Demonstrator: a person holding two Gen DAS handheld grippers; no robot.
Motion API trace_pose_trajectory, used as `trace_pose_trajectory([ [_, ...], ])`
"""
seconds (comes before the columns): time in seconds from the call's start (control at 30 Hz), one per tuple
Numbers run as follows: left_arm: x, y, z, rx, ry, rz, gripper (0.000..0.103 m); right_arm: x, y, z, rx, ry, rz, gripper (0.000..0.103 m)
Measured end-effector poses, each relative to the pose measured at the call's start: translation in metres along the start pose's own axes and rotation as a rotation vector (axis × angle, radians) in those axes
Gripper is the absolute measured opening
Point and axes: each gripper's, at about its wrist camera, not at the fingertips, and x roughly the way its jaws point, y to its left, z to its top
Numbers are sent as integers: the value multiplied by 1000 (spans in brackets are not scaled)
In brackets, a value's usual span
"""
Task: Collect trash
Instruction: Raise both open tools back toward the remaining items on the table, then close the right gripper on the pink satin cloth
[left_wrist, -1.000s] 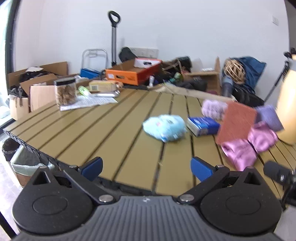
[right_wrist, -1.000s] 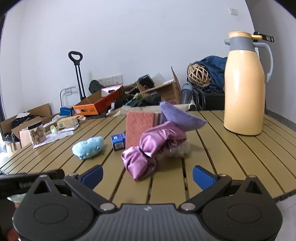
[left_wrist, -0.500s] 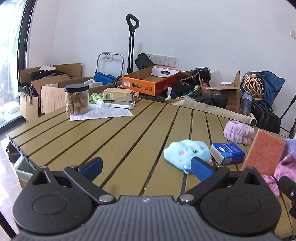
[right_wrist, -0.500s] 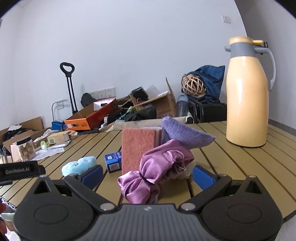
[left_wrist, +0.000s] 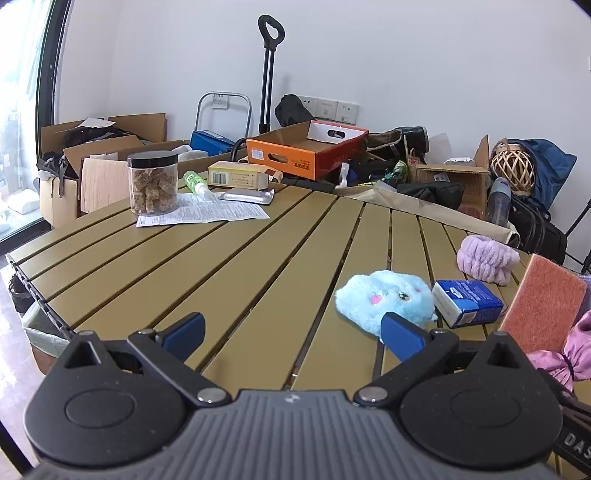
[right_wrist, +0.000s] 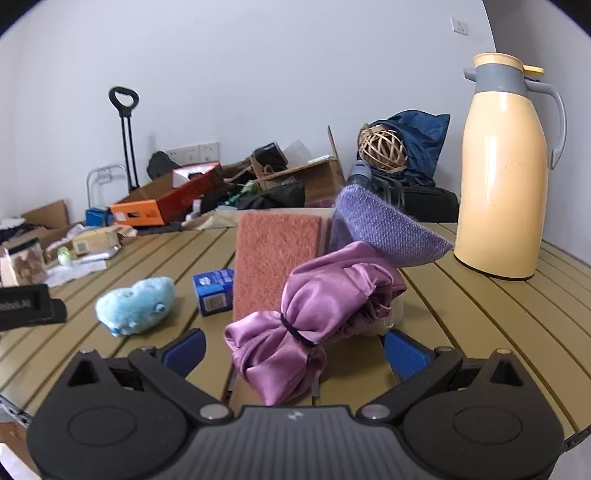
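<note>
On the slatted tan table (left_wrist: 229, 266) lie a light blue plush toy (left_wrist: 388, 295), a small blue carton (left_wrist: 467, 302), a pink scouring pad (left_wrist: 543, 314) standing on edge and a lilac fluffy band (left_wrist: 485, 258). My left gripper (left_wrist: 291, 332) hovers open over the table's near edge, its right finger just in front of the plush. In the right wrist view a purple satin pouch (right_wrist: 314, 317) lies between the fingers of my open right gripper (right_wrist: 293, 349), untouched. Behind it stand the pink pad (right_wrist: 275, 258), a violet cloth (right_wrist: 384, 232), the blue carton (right_wrist: 214, 290) and the plush (right_wrist: 136, 304).
A cream thermos jug (right_wrist: 504, 166) stands at the right. Far left on the table sit a jar of snacks (left_wrist: 152, 182), a printed sheet (left_wrist: 203, 214), a small green bottle (left_wrist: 195, 182) and a foil pack (left_wrist: 247, 195). Cardboard boxes (left_wrist: 306, 151) and bags crowd the wall. A lined bin (left_wrist: 40, 336) stands below the table's left edge.
The left gripper has swung left and drawn nearer, so the plush and carton now sit at the right. The right gripper has closed in on the purple pouch. Both stay open.
</note>
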Motion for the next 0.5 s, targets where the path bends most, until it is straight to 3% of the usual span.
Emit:
trace_pose_trajectory([
  [0.27, 3, 3, 1, -6, 8, -1, 103, 18, -8, 10, 86, 1, -8, 100],
  [0.33, 4, 4, 1, -12, 13, -1, 103, 22, -9, 11, 110, 4, 11, 84],
  [0.5, 5, 6, 1, -14, 15, 3, 103, 28, -11, 10, 113, 10, 36, 65],
])
